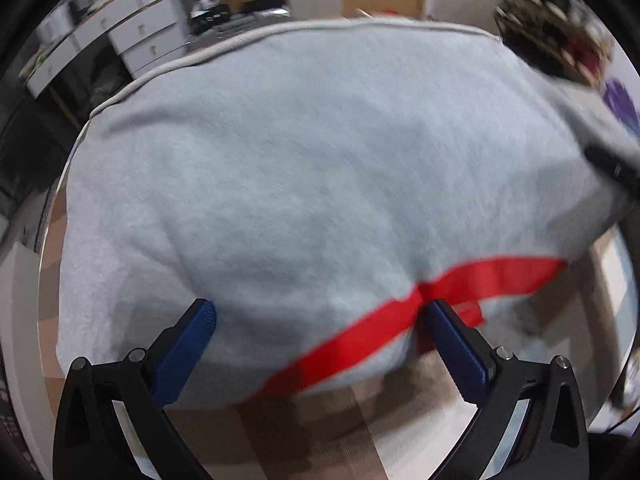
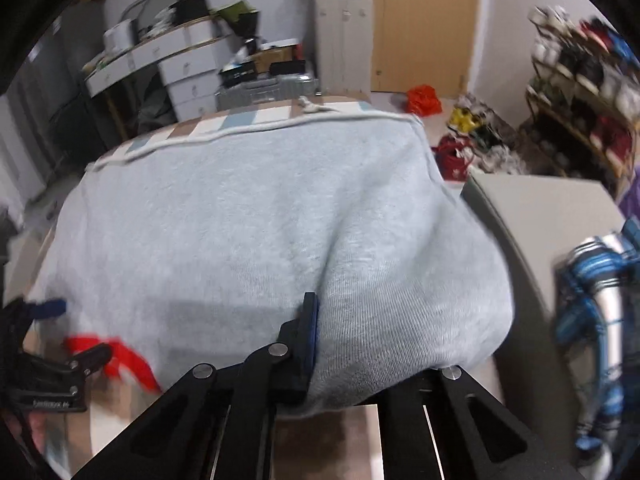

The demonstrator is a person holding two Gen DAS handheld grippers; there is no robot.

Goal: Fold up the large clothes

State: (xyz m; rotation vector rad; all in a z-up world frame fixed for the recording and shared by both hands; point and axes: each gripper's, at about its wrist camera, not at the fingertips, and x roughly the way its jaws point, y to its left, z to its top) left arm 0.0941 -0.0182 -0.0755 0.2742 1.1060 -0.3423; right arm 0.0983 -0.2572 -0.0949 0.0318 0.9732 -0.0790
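A large light-grey garment (image 1: 304,168) with a red band (image 1: 400,316) along its near hem lies spread over the table (image 2: 240,124). My left gripper (image 1: 324,324) stands open over that hem, its blue pads (image 1: 188,344) wide apart and the right-hand one touching the red band. My right gripper (image 2: 320,340) is shut on a bunched fold of the grey garment (image 2: 248,224) at its near right corner; the cloth drapes over one finger and hides it. The left gripper (image 2: 60,332) also shows at the left edge of the right wrist view.
White drawers (image 2: 188,80) and a cluttered desk stand behind the table. A shoe rack (image 2: 580,92) and scattered shoes sit at the right. A grey cabinet top (image 2: 536,216) lies beside the table. A blue plaid sleeve (image 2: 600,304) is at the right edge.
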